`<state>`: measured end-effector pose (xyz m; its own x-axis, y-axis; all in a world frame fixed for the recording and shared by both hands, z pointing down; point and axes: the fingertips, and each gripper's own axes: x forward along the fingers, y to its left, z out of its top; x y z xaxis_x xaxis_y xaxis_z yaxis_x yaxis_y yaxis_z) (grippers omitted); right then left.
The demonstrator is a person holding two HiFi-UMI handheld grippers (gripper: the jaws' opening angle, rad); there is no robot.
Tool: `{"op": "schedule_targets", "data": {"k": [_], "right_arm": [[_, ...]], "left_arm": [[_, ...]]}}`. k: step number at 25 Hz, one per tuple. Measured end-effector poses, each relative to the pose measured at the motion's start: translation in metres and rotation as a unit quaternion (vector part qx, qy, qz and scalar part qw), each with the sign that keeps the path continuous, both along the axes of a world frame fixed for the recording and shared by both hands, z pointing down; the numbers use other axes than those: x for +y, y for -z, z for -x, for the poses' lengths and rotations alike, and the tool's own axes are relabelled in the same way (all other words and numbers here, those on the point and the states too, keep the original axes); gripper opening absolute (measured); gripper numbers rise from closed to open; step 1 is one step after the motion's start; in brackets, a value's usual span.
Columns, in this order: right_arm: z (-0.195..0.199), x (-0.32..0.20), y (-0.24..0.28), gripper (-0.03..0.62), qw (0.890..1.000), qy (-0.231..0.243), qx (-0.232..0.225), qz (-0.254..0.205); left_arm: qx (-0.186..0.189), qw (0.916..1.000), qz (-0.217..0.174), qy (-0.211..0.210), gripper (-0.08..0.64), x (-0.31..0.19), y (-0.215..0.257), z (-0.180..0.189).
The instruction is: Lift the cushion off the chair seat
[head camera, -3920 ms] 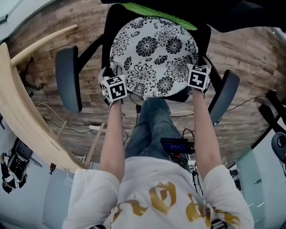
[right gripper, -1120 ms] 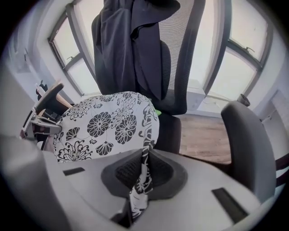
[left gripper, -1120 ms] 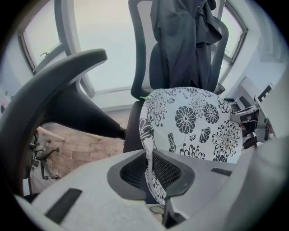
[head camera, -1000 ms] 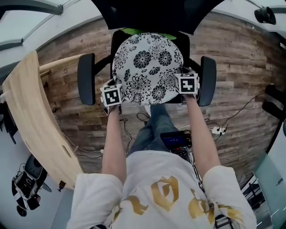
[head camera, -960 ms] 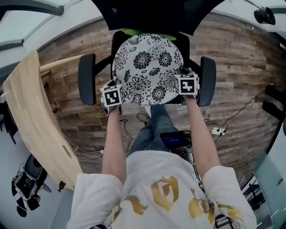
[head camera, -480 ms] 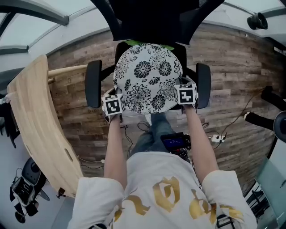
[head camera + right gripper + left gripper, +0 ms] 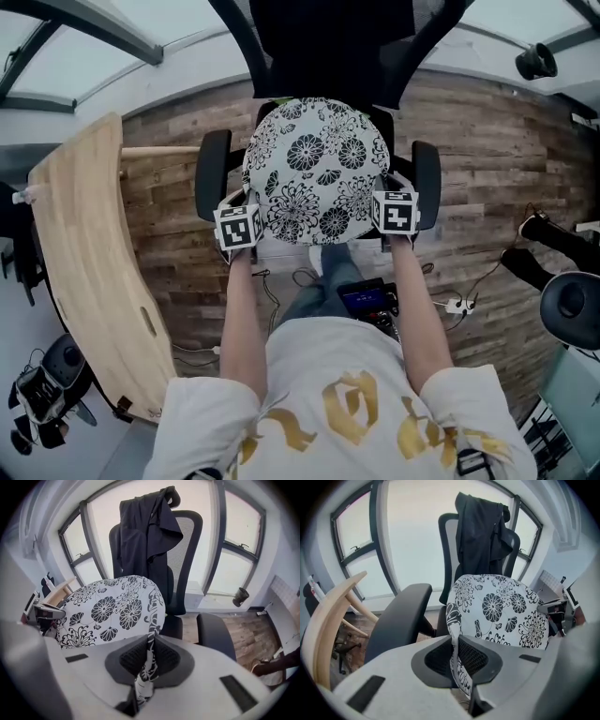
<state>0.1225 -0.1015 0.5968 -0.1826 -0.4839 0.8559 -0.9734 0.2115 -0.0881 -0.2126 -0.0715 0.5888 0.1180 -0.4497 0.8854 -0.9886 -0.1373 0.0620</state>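
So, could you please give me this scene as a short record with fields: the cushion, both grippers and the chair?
cushion: round, white with black flowers, tilted, near edge held up
left gripper: jaws shut on the cushion's left edge
right gripper: jaws shut on the cushion's right edge
chair: black, two armrests, under the cushion
jacket: dark, hung over the chair back
cushion clear of chair: cannot tell, far edge hidden

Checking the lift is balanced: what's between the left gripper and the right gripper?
The cushion fills that gap, which is clear in the head view. The left gripper and right gripper each pinch one edge of it.
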Motion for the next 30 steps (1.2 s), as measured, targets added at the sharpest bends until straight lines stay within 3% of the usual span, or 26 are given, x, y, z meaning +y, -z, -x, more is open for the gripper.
{"op": "schedule_targets", "data": {"k": [10, 23, 30], "right_arm": [[0.0, 0.03, 0.039, 0.025, 0.999, -0.02, -0.009, -0.036], [0.003, 0.058, 0.093, 0.025, 0.997, -0.005, -0.008, -0.082], [-0.001, 0.074, 0.115, 0.025, 0.995, -0.005, -0.006, -0.1]], "left_arm": [[0.006, 0.9991, -0.043, -0.006, 0.04, 0.022, 0.046, 0.002], [0.01, 0.9935, -0.113, 0.014, 0.04, 0.044, 0.114, 0.001], [0.0, 0.9892, -0.146, 0.001, 0.04, 0.048, 0.149, 0.0]]}}
